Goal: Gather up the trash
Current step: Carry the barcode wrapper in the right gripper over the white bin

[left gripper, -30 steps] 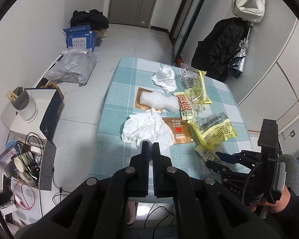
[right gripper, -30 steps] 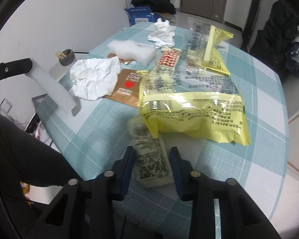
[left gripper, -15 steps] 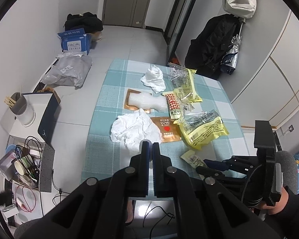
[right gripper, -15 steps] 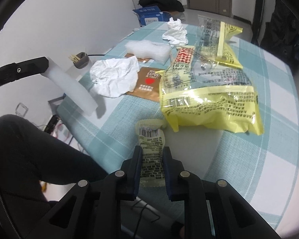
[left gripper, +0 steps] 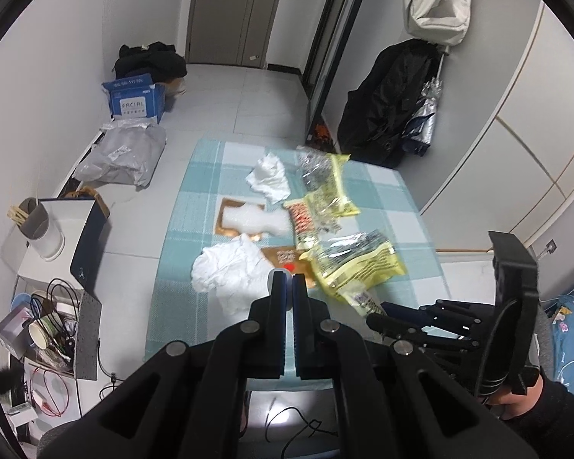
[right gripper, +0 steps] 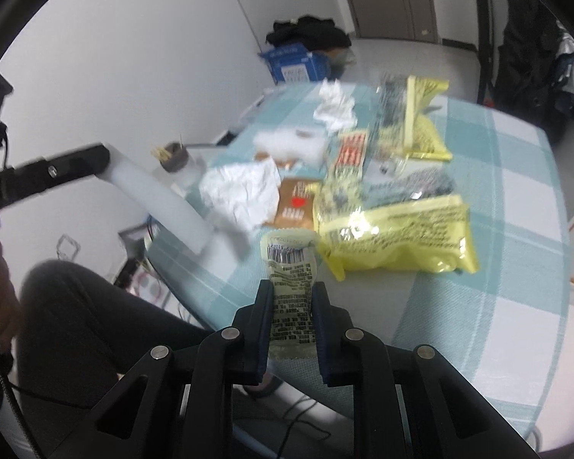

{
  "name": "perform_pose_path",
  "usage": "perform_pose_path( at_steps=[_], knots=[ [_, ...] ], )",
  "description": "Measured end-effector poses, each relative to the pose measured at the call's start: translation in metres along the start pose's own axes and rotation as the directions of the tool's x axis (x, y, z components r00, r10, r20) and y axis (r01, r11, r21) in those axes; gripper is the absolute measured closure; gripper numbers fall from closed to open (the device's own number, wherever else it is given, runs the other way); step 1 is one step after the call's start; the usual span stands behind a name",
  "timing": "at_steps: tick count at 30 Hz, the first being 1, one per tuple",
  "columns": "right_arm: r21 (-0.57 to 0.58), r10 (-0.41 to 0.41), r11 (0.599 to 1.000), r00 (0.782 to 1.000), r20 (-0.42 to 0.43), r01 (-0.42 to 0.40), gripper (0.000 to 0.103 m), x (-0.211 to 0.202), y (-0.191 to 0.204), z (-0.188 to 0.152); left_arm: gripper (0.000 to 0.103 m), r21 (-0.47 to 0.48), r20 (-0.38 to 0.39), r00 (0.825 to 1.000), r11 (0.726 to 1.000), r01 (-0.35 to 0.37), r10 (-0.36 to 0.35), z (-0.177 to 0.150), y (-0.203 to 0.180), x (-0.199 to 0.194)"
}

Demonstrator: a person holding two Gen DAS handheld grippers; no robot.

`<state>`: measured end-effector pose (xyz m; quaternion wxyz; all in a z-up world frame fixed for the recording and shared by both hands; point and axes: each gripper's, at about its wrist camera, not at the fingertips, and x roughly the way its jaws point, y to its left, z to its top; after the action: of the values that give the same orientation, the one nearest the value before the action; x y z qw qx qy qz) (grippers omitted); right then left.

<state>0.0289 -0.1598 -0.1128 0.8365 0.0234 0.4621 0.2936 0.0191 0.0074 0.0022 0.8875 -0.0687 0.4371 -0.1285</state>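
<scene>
My right gripper [right gripper: 291,290] is shut on a small pale sachet with a barcode [right gripper: 290,267] and holds it above the near edge of the checked table [right gripper: 516,206]; the sachet also shows in the left wrist view [left gripper: 361,300]. My left gripper [left gripper: 288,281] is shut on a white strip [right gripper: 160,199] and hovers over the near left of the table. Trash lies on the cloth: crumpled white paper [left gripper: 229,271], a brown packet with a red heart [right gripper: 296,208], two yellow bags [right gripper: 398,233] [left gripper: 325,187], white foam [left gripper: 254,222], a tissue [left gripper: 269,178].
A blue FACIAL box [left gripper: 136,101] and a grey plastic bag [left gripper: 126,155] lie on the floor at the left. A white side unit with a cup of sticks [left gripper: 38,225] stands left of the table. Dark coats [left gripper: 390,103] hang at the right wall.
My right gripper closed on the sachet and lifted it back off the table toward the near edge. Both grippers have pulled up and away from the table.
</scene>
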Motion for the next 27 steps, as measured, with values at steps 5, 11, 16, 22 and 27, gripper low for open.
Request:
perform_pose_path(
  at_steps=[5, 11, 16, 22, 27],
  knots=[
    [0.028, 0.001, 1.000, 0.994, 0.111, -0.004, 0.084, -0.043, -0.010, 0.013, 0.103, 0.035, 0.032, 0.999, 0.999, 0.021, -0.022, 0.015, -0.021, -0.011],
    [0.063, -0.017, 0.998, 0.969, 0.247, 0.001, 0.084, -0.105, -0.024, 0.034, 0.103, 0.109, 0.072, 0.994, 0.991, 0.075, -0.083, 0.043, -0.060, -0.025],
    [0.089, -0.054, 0.996, 0.938, 0.343, 0.025, 0.084, -0.163, -0.041, 0.053, 0.103, 0.165, 0.109, 0.980, 0.975, 0.150, -0.169, 0.068, -0.102, -0.040],
    [0.153, -0.151, 0.984, 0.885, 0.440, 0.092, 0.084, -0.239, -0.072, 0.052, 0.103, 0.243, 0.136, 0.947, 0.936, 0.254, -0.292, 0.089, -0.158, -0.054],
    [0.247, -0.267, 0.955, 0.840, 0.472, 0.164, 0.084, -0.292, -0.107, 0.028, 0.103, 0.347, 0.102, 0.919, 0.879, 0.326, -0.381, 0.090, -0.215, -0.054]
  ],
)
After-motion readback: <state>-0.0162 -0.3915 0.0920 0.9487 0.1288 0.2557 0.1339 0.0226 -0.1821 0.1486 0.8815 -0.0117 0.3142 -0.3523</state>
